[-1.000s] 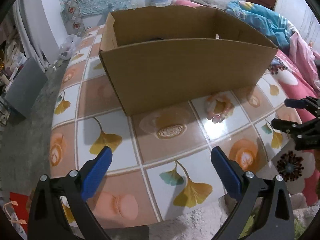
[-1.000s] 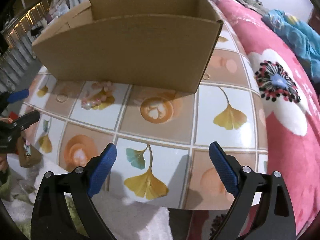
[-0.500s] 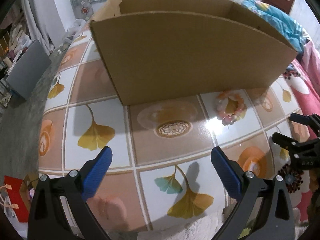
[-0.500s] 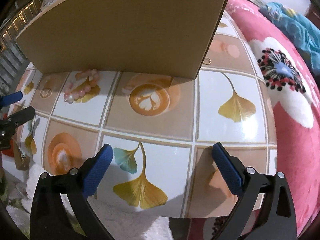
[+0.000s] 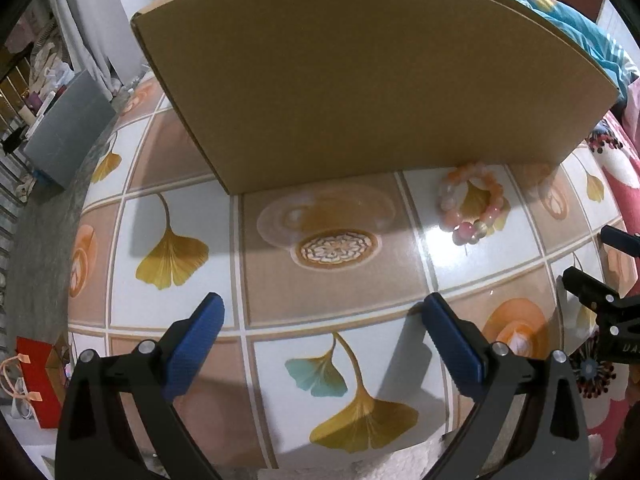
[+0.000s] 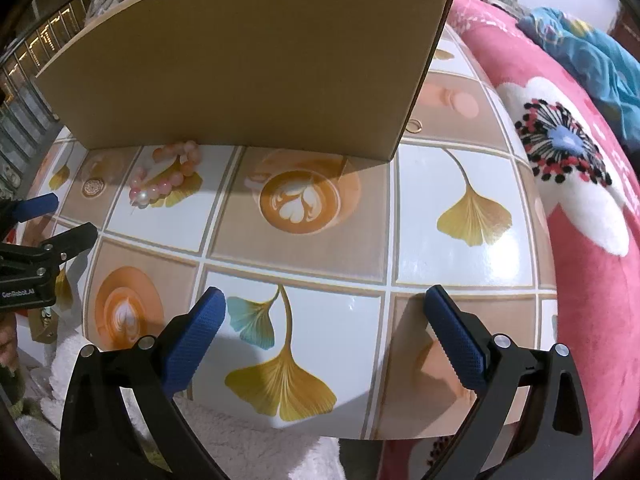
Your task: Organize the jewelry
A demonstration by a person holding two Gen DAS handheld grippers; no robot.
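Observation:
A pink and white beaded bracelet (image 5: pixel 474 208) lies on the patterned table just in front of the cardboard box (image 5: pixel 360 80); it also shows in the right wrist view (image 6: pixel 166 180). A small gold ring (image 6: pixel 415 125) lies by the box's right corner (image 6: pixel 280 60). My left gripper (image 5: pixel 324 336) is open and empty, low over the table's near side, left of the bracelet. My right gripper (image 6: pixel 326 324) is open and empty, right of the bracelet. Each gripper shows at the edge of the other's view: the right one (image 5: pixel 600 264), the left one (image 6: pixel 52 220).
The table (image 6: pixel 472 264) has a glossy tile print of ginkgo leaves and coffee cups. A pink flowered blanket (image 6: pixel 580 160) lies to its right. A grey box (image 5: pixel 68 128) and a red bag (image 5: pixel 36 380) are on the floor at the left.
Both grippers have moved forward and lower toward the box and the bracelet. The box now fills the upper view and its inside is hidden.

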